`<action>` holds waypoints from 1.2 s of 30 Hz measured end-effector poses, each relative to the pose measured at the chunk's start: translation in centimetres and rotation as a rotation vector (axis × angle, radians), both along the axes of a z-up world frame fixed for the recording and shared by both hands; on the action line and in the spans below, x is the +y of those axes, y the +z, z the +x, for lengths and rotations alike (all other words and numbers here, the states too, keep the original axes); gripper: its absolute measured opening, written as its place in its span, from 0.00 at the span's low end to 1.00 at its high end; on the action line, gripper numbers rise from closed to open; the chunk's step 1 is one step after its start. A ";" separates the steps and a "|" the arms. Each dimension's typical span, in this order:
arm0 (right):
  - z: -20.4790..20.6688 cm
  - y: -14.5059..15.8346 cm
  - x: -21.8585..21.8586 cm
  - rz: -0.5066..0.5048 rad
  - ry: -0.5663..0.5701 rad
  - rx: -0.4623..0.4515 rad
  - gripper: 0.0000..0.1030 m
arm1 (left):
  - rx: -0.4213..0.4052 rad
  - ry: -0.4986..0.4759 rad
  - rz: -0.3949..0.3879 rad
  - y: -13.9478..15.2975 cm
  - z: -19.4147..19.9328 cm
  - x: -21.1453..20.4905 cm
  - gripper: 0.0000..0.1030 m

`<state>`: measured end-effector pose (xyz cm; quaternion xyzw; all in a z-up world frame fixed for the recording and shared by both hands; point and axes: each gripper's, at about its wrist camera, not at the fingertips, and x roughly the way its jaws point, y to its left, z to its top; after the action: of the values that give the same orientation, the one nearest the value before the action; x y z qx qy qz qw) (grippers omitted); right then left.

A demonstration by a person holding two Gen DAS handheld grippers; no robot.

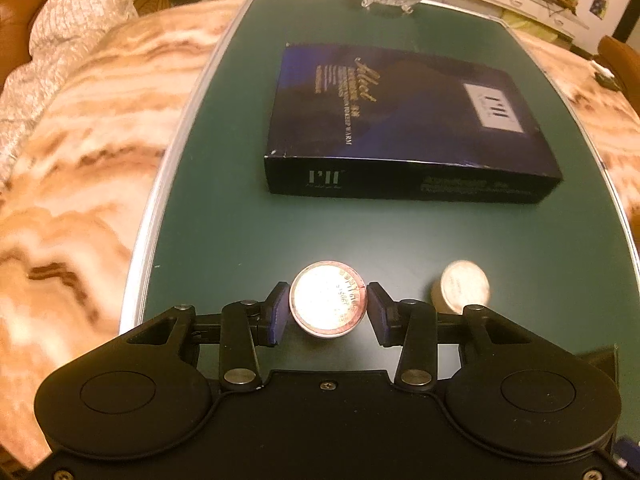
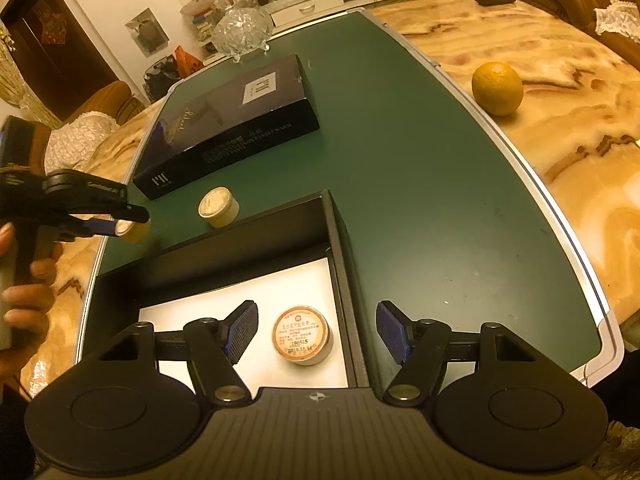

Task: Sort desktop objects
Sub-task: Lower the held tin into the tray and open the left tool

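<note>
Between the blue-padded fingers of the left gripper (image 1: 327,304) sits a small round tin with a shiny printed lid (image 1: 328,299); the pads flank it closely, but contact cannot be confirmed. Just outside the right finger stands a second cream round tin (image 1: 461,287). Beyond the fingertips lies a flat dark-blue cardboard box (image 1: 408,128) on the green mat (image 1: 224,216).

Spread wide, the right gripper (image 2: 316,330) hovers over an open black box with a white floor (image 2: 192,304), where an orange-labelled round tin (image 2: 302,335) rests between its fingers, untouched.

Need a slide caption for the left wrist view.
Left tongs straddle a round tin on the green mat, dark box beyond.
</note>
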<state>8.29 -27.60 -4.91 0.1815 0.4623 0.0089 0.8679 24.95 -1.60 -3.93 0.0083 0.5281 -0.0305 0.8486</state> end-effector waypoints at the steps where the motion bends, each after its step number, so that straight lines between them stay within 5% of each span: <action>1: -0.1 0.1 0.1 0.000 0.001 -0.002 0.67 | 0.001 -0.005 -0.006 0.5 -0.6 0.0 0.39; 9: -0.9 0.9 0.5 0.001 0.003 -0.018 0.67 | 0.028 -0.060 -0.014 2.6 -6.3 -0.6 0.39; 15: -1.5 1.1 0.7 0.006 0.003 -0.015 0.67 | 0.094 -0.072 -0.009 0.7 -9.5 -0.8 0.39; 36: -2.5 1.3 1.0 0.004 0.007 -0.019 0.67 | 0.164 -0.036 0.009 -3.6 -10.9 -0.4 0.39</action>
<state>5.81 -26.57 -3.57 0.1816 0.4548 0.0145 0.8718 14.01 -1.95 -7.57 0.0191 0.5958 -0.0438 0.8017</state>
